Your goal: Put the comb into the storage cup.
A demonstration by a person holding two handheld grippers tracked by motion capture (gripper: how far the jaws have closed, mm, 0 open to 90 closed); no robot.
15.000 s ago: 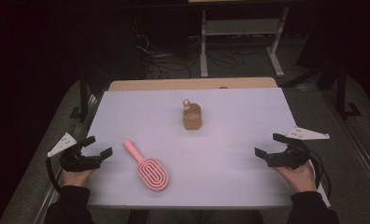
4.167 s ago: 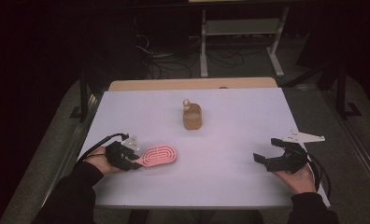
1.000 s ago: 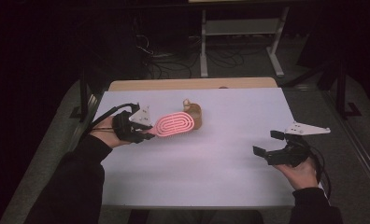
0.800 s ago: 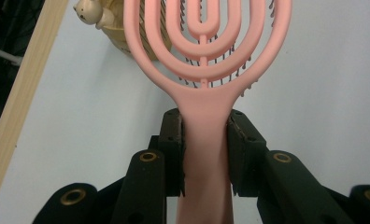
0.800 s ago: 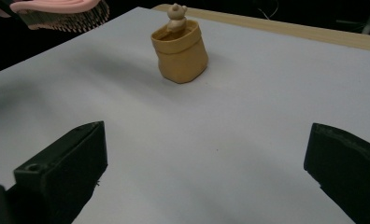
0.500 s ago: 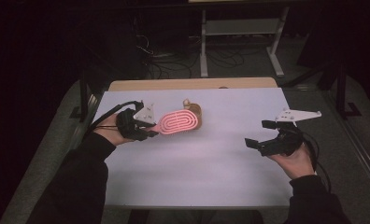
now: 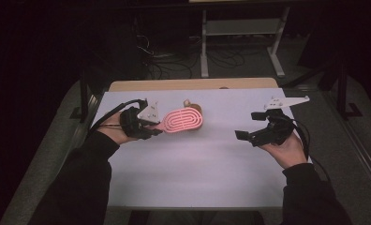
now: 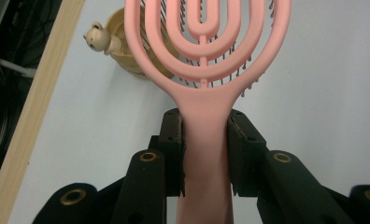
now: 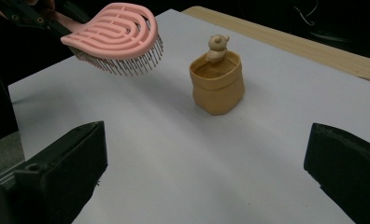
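Two hand-held grippers work above the white table (image 7: 183, 173). At about nine o'clock on the table, the left hand-held gripper (image 7: 148, 126) points toward three o'clock; its jaws are clamped on the handle of a pink hairbrush (image 7: 182, 120), one pad on each side of the neck, as the left gripper view (image 8: 205, 154) makes plain. The hairbrush (image 8: 206, 56) has a looped, open-work head and is held clear of the table, bristles down; the right gripper view shows those dark bristles under the head (image 9: 115, 37) with a gap above the white surface.

Just past the brush head, toward twelve o'clock of the table's middle, stands a small tan pouch-shaped holder (image 9: 217, 86) with a little bear figure on its rim. In the high view the brush head partly covers it (image 7: 193, 107); holder and brush do not touch.

At about three o'clock, the right hand-held gripper (image 7: 250, 126) is held off the table, pointing toward nine o'clock. Its jaws stand wide apart with nothing between them, and the holder shows between them farther off.
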